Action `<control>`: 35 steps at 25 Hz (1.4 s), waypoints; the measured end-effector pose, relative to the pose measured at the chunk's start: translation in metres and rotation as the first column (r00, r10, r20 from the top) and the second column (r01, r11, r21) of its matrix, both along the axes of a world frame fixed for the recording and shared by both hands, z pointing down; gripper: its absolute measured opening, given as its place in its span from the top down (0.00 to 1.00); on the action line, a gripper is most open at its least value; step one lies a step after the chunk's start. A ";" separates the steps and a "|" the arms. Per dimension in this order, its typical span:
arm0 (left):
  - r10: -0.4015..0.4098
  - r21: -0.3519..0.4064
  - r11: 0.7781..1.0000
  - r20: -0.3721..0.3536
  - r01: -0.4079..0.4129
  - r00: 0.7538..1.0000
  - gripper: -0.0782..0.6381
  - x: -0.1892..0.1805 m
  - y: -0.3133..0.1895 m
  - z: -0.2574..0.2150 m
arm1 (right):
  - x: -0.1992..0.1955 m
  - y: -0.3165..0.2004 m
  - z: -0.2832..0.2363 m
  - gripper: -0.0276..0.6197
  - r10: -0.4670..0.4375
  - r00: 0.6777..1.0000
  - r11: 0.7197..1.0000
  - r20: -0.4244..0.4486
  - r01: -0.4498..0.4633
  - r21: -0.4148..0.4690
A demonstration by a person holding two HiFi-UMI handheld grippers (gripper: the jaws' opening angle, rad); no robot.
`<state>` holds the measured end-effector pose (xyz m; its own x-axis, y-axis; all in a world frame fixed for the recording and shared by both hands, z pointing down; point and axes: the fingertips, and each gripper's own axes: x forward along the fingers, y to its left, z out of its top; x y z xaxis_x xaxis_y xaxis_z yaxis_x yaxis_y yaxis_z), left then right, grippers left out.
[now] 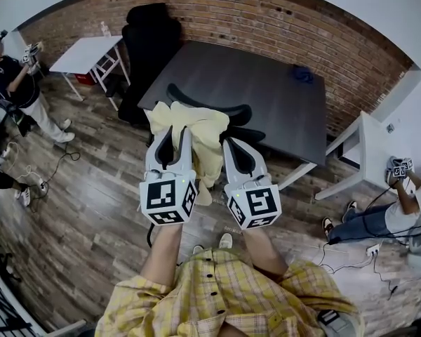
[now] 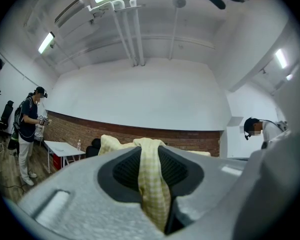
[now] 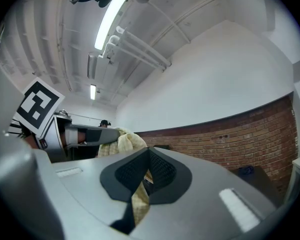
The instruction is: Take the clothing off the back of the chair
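In the head view a pale yellow checked garment (image 1: 200,135) hangs bunched between my two grippers, above the curved black chair back (image 1: 228,111). My left gripper (image 1: 174,133) is shut on a fold of the garment. The left gripper view shows the cloth (image 2: 152,184) pinched in the jaws of the left gripper (image 2: 154,156). My right gripper (image 1: 229,144) holds the cloth's other side. In the right gripper view a strip of the garment (image 3: 139,200) is clamped in the right gripper (image 3: 147,171). Whether the cloth still touches the chair is hidden.
A dark table (image 1: 266,93) stands just behind the chair, with a blue object (image 1: 302,74) on it. A second black chair (image 1: 151,37) and a white table (image 1: 84,53) are at the back left. People stand at the left (image 1: 17,83) and right (image 1: 400,202). Cables lie on the wood floor.
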<state>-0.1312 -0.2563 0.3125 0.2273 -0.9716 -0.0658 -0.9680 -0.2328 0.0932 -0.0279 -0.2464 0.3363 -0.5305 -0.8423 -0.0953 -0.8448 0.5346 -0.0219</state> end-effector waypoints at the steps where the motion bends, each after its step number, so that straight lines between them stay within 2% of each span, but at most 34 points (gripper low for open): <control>1: 0.001 0.001 1.000 0.001 -0.001 1.000 0.75 0.000 0.002 0.000 | 0.000 0.001 0.000 0.95 0.002 1.000 1.000 0.000 -0.002 0.001; 12: 0.005 -0.038 0.999 0.006 -0.004 1.000 0.75 -0.002 0.019 0.024 | -0.002 0.012 0.012 0.95 0.014 1.000 1.000 -0.017 -0.015 -0.019; 19: 0.003 -0.037 0.999 0.035 -0.001 0.999 0.75 0.007 0.028 0.039 | 0.005 0.018 0.021 0.95 0.024 1.000 0.999 -0.013 -0.025 -0.022; 35: 0.036 -0.035 0.999 0.020 -0.036 0.999 0.75 0.022 0.045 0.069 | 0.013 0.037 0.041 0.95 0.036 0.999 0.999 -0.023 -0.036 -0.021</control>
